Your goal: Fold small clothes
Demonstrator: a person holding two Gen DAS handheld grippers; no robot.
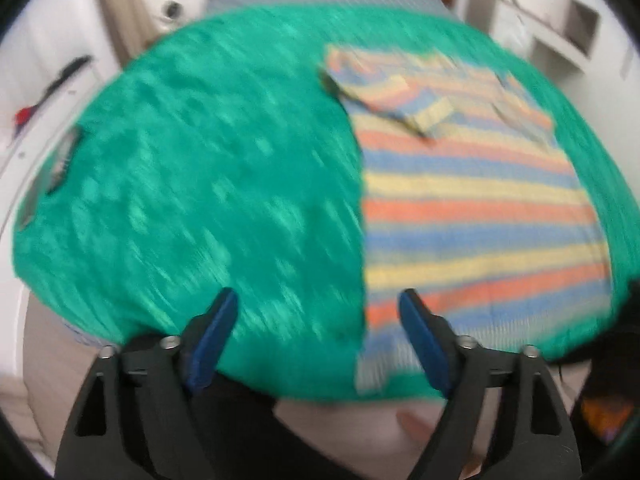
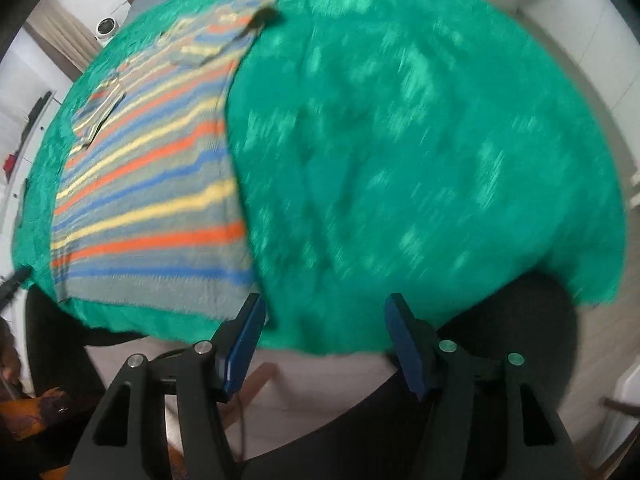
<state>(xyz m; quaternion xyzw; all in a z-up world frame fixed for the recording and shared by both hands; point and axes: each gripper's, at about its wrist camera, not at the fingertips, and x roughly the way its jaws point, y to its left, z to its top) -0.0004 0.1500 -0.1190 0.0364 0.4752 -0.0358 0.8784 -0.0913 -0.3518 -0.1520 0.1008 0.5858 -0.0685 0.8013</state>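
Left gripper [image 1: 318,316], right gripper [image 2: 322,322] held wide open, empty. Shirt [image 1: 472,208] at 1 o'clock judged soft, light; hem corners best gripped.

Count: one striped shirt [image 1: 472,200] [image 2: 152,184], far right on one green cover [image 1: 200,180] [image 2: 420,160]; two tongs, left tongs [image 1: 318,300] and right tongs [image 2: 322,304], four blue pads total.

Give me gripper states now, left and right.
Left gripper: open, holding nothing.
Right gripper: open, holding nothing; striped shirt lies untouched.
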